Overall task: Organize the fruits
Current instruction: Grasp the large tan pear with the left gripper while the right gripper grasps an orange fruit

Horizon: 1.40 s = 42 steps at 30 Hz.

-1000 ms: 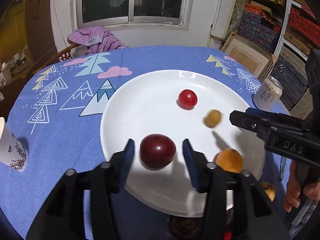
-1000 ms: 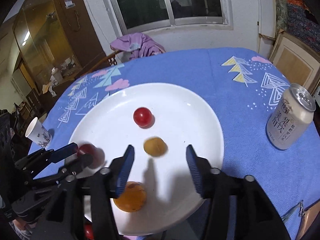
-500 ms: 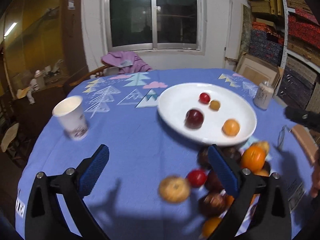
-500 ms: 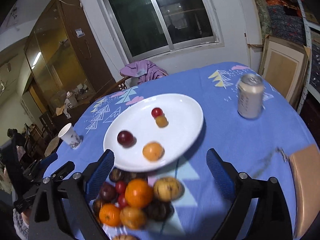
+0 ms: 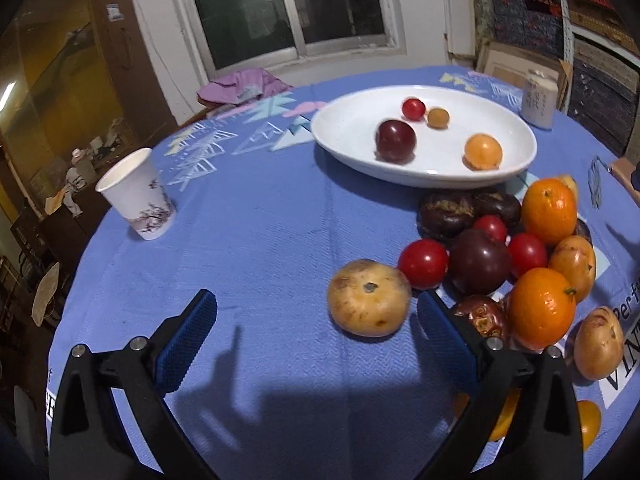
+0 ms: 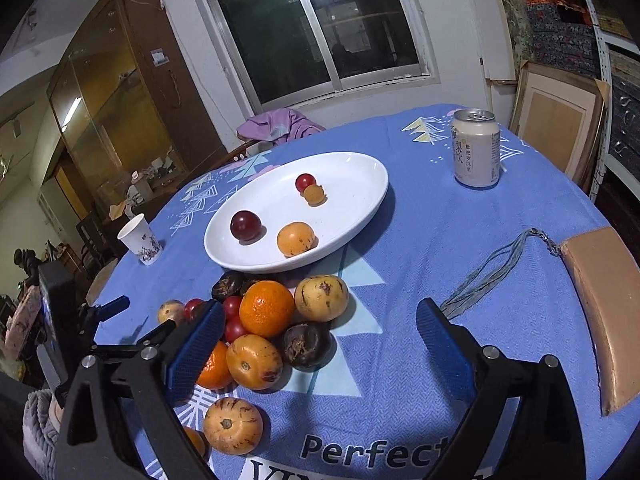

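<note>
Left hand-held gripper (image 5: 316, 334): standing wide apart after just opening, gripping nothing, hovering over bare blue cloth on the bench (image 5: 248, 240).
Yellow-brown fruit (image 5: 369, 298): lying on the cloth just ahead, just inside the right-side pad, roundish, no clear long axis; nearest this gripper.
Fruit pile (image 5: 520, 264): sitting beyond and to the right.
Right hand-held gripper (image 6: 320, 338): likewise spread wide after opening, empty, pile (image 6: 272, 332) lying toward its left pad.
White plate (image 6: 360, 220): resting farthest, already carrying four fruits.
</note>
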Motion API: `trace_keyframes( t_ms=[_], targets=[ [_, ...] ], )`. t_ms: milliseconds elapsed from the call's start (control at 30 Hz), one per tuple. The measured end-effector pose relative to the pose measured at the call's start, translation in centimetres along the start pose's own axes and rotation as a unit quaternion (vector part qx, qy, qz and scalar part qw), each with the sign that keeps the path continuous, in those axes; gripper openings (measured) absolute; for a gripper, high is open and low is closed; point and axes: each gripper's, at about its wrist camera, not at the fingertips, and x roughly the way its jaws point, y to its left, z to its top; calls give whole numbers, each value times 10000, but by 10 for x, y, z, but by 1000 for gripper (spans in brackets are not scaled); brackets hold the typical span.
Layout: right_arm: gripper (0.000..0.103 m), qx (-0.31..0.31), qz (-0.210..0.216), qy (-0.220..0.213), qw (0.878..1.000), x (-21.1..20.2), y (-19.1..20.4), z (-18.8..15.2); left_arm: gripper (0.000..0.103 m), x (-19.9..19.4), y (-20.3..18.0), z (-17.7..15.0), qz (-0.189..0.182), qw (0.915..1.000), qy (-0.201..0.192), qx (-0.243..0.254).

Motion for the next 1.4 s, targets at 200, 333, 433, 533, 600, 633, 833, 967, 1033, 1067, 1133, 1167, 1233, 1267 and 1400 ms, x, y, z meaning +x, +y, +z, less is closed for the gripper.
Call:
trace_keyframes(
  t_ms=[200, 333, 433, 533, 600, 633, 833, 967, 1033, 1067, 1133, 1167, 1233, 1267, 1400],
  targets=[
    [97, -141, -77, 51, 9999, 3, 5, -3, 99, 16, 10, 2, -237, 9988, 309, -300],
    [97, -120, -62, 63, 9999, 2, 4, -3, 99, 16, 30, 0, -229, 9970, 296, -678],
    [97, -189, -11, 100, 9998, 3, 6, -4, 99, 15, 31, 0, -170, 9969, 274, -712],
    [97, -338, -31, 156, 9993, 6, 11, -6, 99, 14, 28, 0, -147, 9975, 260, -641],
    [97, -387, -36, 201, 9990, 8, 13, -7, 99, 13, 28, 0, -164, 9975, 252, -639],
    [97, -395, -38, 218, 9990, 8, 13, -7, 99, 14, 29, 0, -172, 9975, 252, -644],
    [97, -415, -25, 278, 9987, 9, 14, -9, 86, 11, 26, 0, -318, 9975, 199, -592],
    [97, -469, -2, 310, 9984, 9, 18, -10, 74, 10, 19, 0, -428, 9978, 184, -464],
    [97, -504, 10, 341, 9982, 10, 19, -11, 69, 10, 20, -1, -540, 9972, 198, -480],
    [97, -518, 11, 349, 9980, 10, 20, -11, 65, 11, 19, -1, -603, 9968, 216, -487],
    [97, -546, 14, 367, 9978, 11, 21, -12, 54, 12, 17, -2, -780, 9955, 266, -479],
    [97, -551, 12, 372, 9978, 11, 22, -12, 46, 12, 16, -3, -866, 9948, 285, -463],
    [97, -551, 18, 382, 9978, 11, 21, -12, 44, 11, 13, -3, -903, 9947, 279, -408],
    [97, -549, 17, 381, 9978, 11, 21, -12, 44, 11, 13, -4, -918, 9945, 275, -412],
    [97, -566, 59, 386, 9976, 11, 22, -12, 44, 12, 18, -5, -1020, 9928, 287, -554]
  ],
)
